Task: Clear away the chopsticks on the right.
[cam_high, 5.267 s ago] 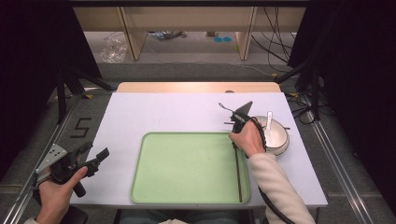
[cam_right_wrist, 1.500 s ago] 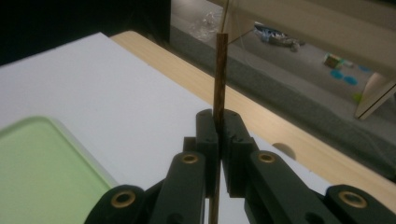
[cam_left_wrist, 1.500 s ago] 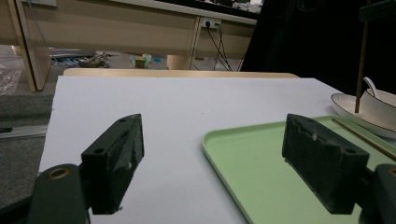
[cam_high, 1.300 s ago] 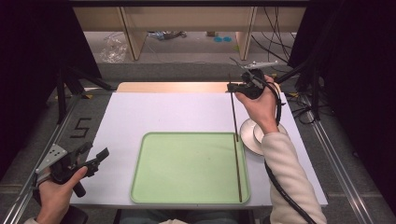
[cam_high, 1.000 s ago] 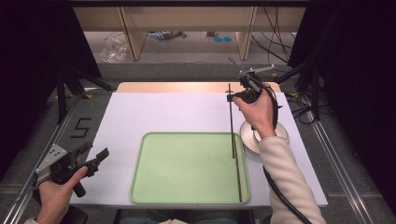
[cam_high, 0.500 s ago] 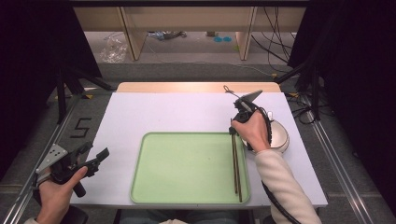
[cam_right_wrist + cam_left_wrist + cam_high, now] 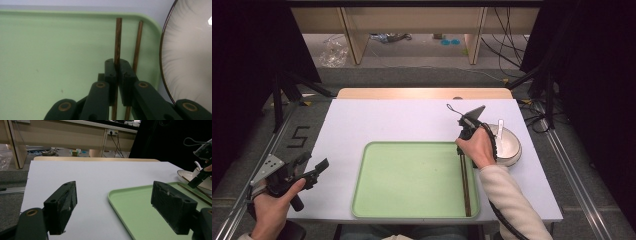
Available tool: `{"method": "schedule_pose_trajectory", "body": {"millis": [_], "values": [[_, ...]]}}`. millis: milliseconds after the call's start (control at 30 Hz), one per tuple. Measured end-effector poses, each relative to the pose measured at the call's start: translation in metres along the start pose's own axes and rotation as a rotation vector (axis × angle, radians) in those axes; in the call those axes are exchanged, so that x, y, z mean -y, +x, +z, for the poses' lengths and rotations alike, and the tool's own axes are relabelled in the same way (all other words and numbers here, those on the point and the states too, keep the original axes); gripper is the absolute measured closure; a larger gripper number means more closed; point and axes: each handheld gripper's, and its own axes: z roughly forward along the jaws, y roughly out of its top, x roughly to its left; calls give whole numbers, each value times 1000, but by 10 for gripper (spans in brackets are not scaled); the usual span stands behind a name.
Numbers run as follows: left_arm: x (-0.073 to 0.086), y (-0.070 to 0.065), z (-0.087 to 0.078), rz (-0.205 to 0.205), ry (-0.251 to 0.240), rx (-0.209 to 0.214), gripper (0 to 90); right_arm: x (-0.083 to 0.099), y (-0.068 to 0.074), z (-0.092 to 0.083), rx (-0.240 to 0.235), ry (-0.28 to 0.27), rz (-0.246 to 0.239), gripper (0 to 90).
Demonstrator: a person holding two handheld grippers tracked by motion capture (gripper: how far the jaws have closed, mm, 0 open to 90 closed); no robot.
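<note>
Whereas a second ago the chopstick was held high and near-upright over the right side of the table point(image 7: 377, 120), it has now been brought down into the green tray point(image 7: 412, 180), close along its right rim. The right gripper point(image 7: 117, 65) is seen pinching this chopstick point(image 7: 117, 37), its jaws pressed together on the wood, while a second chopstick point(image 7: 138, 40) already lies flat in the tray just beside it, nearer the white bowl point(image 7: 508, 145). The placing can therefore be judged nearly done: only a release is left, and it should be made low so that the stick does not roll. The left gripper point(image 7: 120, 205) is kept spread and empty at the near left corner, unmoved.
</note>
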Motion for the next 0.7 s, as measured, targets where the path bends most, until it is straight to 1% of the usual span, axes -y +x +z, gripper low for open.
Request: {"method": "schedule_pose_trajectory", "body": {"millis": [33, 67, 100, 133, 167, 200, 233, 267, 300, 333, 367, 400, 433, 500, 533, 567, 600, 633, 667, 700], "values": [[0, 0, 0, 0, 0, 0, 208, 0, -1, 1, 11, 6, -13, 855], [0, 0, 0, 0, 0, 0, 208, 1, 0, 2, 3, 12, -10, 853], [0, 0, 0, -1, -1, 0, 208, 1, 1, 3, 18, 5, 0, 848], [0, 0, 0, -1, 0, 0, 208, 2, 0, 3, 15, 11, -12, 844], [0, 0, 0, -1, 0, 0, 208, 1, 2, 3, 10, 8, 3, 838], [0, 0, 0, -1, 0, 0, 208, 2, 0, 2, 18, 14, -30, 832], [0, 0, 0, -1, 0, 0, 208, 3, 2, 2, 13, -6, -10, 828], [0, 0, 0, -1, 1, -1, 208, 3, 1, 1, 15, -24, -32, 822], [0, 0, 0, -1, 1, 0, 208, 3, 3, -1, 1, -20, -17, 811], [0, 0, 0, -1, 3, -1, 208, 4, 2, -1, 3, -43, -45, 800], [0, 0, 0, 0, 2, -1, 208, 4, 2, -3, 2, -52, -60, 792], [0, 0, 0, 0, 2, -1, 208, 5, 4, -6, -7, -55, -53, 772], [0, 0, 0, 0, 1, -1, 208, 6, 3, -6, -11, -70, -73, 756], [0, 0, 0, 0, 1, -1, 208, 8, 2, -8, -18, -108, -131, 734], [0, 0, 0, 1, 2, 0, 208, 9, 0, -7, -20, -150, -184, 723], [0, 0, 0, 2, 2, 0, 208, 12, 0, -9, -35, -181, -232, 701], [0, -1, 0, 2, 3, 0, 208, 15, 1, -10, -43, -203, -265, 672], [0, -1, 0, 4, 6, -1, 208, 17, 0, -11, -40, -226, -312, 656], [0, -1, 0, 6, 6, 0, 208, 19, 0, -12, -44, -249, -347, 630], [0, -1, 0, 7, 6, 0, 208, 21, -2, -14, -38, -273, -397, 588]]}}
